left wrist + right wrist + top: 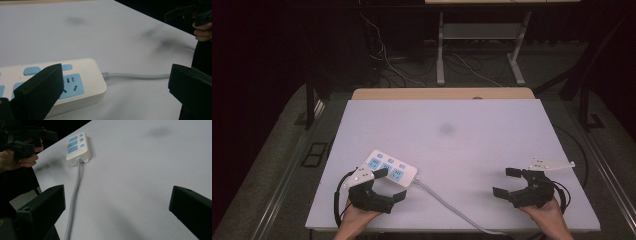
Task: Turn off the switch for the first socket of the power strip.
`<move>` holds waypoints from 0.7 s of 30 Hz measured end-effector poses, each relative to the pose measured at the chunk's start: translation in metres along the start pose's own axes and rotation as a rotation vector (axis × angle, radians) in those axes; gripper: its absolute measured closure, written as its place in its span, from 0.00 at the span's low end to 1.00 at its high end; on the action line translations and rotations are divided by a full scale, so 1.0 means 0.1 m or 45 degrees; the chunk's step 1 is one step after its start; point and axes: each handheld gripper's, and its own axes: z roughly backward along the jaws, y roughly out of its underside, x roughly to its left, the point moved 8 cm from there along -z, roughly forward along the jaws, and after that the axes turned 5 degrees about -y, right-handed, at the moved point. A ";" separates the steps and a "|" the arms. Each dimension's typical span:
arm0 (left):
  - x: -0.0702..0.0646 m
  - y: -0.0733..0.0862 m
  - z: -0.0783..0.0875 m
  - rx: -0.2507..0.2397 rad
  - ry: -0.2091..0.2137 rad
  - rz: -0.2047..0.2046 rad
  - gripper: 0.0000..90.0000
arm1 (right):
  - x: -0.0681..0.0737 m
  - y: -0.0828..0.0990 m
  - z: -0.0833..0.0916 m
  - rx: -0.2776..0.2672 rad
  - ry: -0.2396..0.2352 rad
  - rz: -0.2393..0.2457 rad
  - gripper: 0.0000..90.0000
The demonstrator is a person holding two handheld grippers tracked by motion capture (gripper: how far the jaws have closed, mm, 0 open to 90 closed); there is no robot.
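Note:
A white power strip (387, 169) with blue sockets lies on the white board at the near left; its grey cable (447, 205) runs toward the front edge. My left gripper (391, 185) is open just at the strip's near end, one jaw over the strip's sockets (71, 86), the other jaw out past the cable (140, 75). My right gripper (507, 182) is open at the near right, low over bare board, apart from everything. In the right gripper view the strip (78, 147) and cable (74, 195) lie ahead to the left.
The white board (447, 145) rests on a wooden table whose far edge (442, 93) shows beyond it. A faint dark smudge (446, 129) marks the board's middle. Behind stand desk legs (440, 50) and loose cables on the floor.

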 end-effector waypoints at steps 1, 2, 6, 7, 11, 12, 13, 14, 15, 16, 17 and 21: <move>0.00 0.00 0.00 0.000 0.000 0.000 0.00 | -0.01 0.01 0.00 0.005 0.004 0.006 0.00; 0.00 0.00 0.00 -0.002 0.001 0.000 0.00 | -0.01 0.01 0.00 0.007 0.003 0.002 0.00; 0.01 0.00 0.00 -0.001 0.003 0.001 0.00 | -0.02 0.03 0.01 0.007 0.005 0.000 0.00; 0.00 0.00 0.00 -0.001 0.004 0.003 0.00 | -0.03 0.03 0.01 0.004 0.006 -0.001 0.00; 0.00 0.00 0.00 0.001 0.006 0.004 0.00 | -0.05 0.03 0.02 -0.006 0.012 -0.009 0.00; 0.00 0.00 0.00 0.002 0.006 0.004 0.00 | -0.05 0.03 0.02 -0.005 0.015 -0.011 0.00; 0.00 0.00 0.00 0.002 0.006 0.005 0.00 | -0.05 0.03 0.02 -0.009 0.015 -0.010 0.00; 0.00 0.00 0.00 0.004 0.006 0.008 0.00 | -0.05 0.03 0.02 -0.013 0.015 -0.010 0.00; 0.00 0.00 0.00 0.003 0.006 0.009 0.00 | -0.06 0.03 0.02 -0.016 0.016 -0.007 0.00; 0.00 0.00 0.00 0.003 0.006 0.009 0.00 | -0.06 0.04 0.02 -0.018 0.020 -0.008 0.00; 0.01 0.00 0.00 0.003 0.006 0.011 0.00 | -0.06 0.04 0.02 -0.015 0.020 -0.012 0.00; 0.01 0.00 0.01 -0.001 0.004 0.018 0.00 | -0.07 0.05 0.01 -0.015 0.019 -0.015 0.00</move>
